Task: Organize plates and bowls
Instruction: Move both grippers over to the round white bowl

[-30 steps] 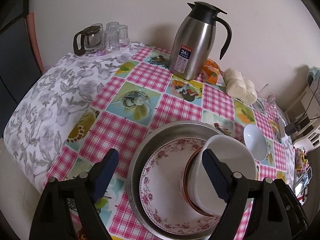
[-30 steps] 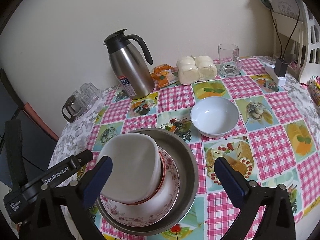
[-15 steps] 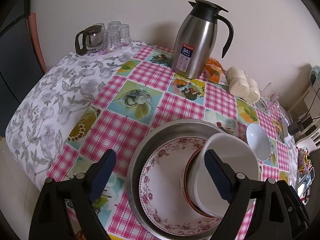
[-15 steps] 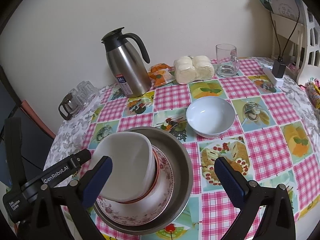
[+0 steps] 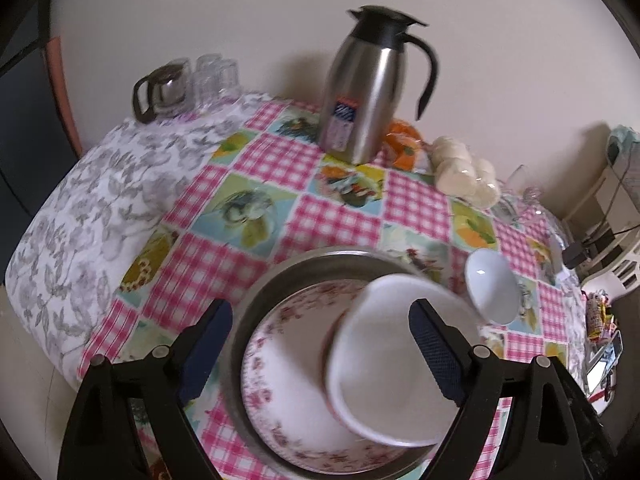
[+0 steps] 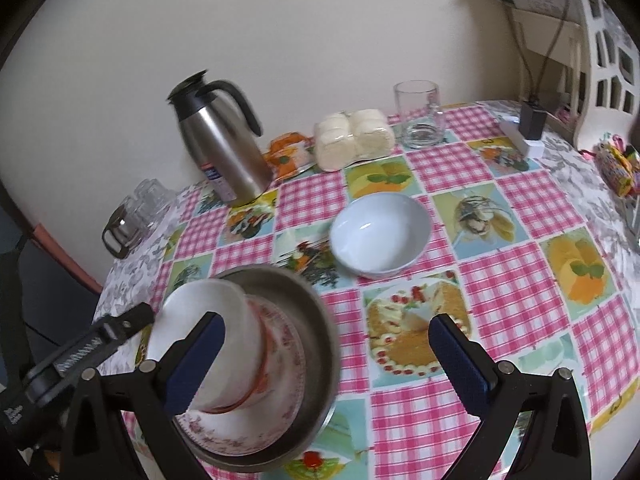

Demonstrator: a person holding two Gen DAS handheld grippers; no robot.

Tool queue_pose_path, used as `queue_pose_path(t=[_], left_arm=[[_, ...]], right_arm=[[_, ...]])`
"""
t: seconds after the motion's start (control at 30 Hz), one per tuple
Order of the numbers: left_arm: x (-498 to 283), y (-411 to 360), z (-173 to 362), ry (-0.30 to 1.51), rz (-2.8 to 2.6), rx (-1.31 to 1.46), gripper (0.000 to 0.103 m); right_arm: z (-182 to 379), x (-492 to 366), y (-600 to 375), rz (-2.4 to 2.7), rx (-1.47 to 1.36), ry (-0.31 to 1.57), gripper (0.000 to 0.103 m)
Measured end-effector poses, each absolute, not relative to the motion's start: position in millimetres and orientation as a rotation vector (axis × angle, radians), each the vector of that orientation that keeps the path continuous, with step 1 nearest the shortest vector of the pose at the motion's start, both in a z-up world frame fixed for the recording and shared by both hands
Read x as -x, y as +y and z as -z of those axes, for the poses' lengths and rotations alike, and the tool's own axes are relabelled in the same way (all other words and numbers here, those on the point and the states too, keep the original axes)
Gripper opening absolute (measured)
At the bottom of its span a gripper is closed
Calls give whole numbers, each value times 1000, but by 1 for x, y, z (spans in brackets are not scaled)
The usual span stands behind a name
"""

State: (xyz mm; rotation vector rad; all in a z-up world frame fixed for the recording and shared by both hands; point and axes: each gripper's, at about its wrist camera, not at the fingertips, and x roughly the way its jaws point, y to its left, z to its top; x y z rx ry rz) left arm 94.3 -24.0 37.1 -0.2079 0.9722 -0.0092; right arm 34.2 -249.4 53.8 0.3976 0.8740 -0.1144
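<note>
Checked tablecloth (image 6: 516,280) against cream wall (image 6: 280,20), steel basin (image 6: 320,344) of dishes, both hand-held grippers (image 5: 320,356) (image 6: 328,364) spread apart, empty.

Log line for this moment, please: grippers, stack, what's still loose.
left gripper: open, at the stack | right gripper: open, empty | metal basin: floral plate, tilted white bowls | loose: white bowl on tablecloth

Open tablecloth (image 6: 516,280) lay to the right of the steel basin (image 6: 320,364), broken only by the small white bowl (image 6: 380,232) just beyond it. Along the wall stood a thermal jug (image 6: 224,148), a pack of buns (image 6: 352,138) and a glass mug (image 6: 420,120), closing the far edge. At the far left corner, a glass teapot (image 5: 164,88) and tumblers (image 5: 216,76) crowded together
</note>
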Motion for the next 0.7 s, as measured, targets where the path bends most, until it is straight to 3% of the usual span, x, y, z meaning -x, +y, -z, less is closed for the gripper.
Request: queue_pose_path(t=[0.4,0.53,0.7], left_arm=[[-129,-118,-51,987,216,105,90],[-145,-158,-37,1060,285,49,89],[-166,-188,-13,1162,289,43,79]], right_arm=[[-25,-59,-334,226,-502,867,103],[-9,-71,-350,224,-546,875,94],[16,-84,-362,213,-595,913,80]])
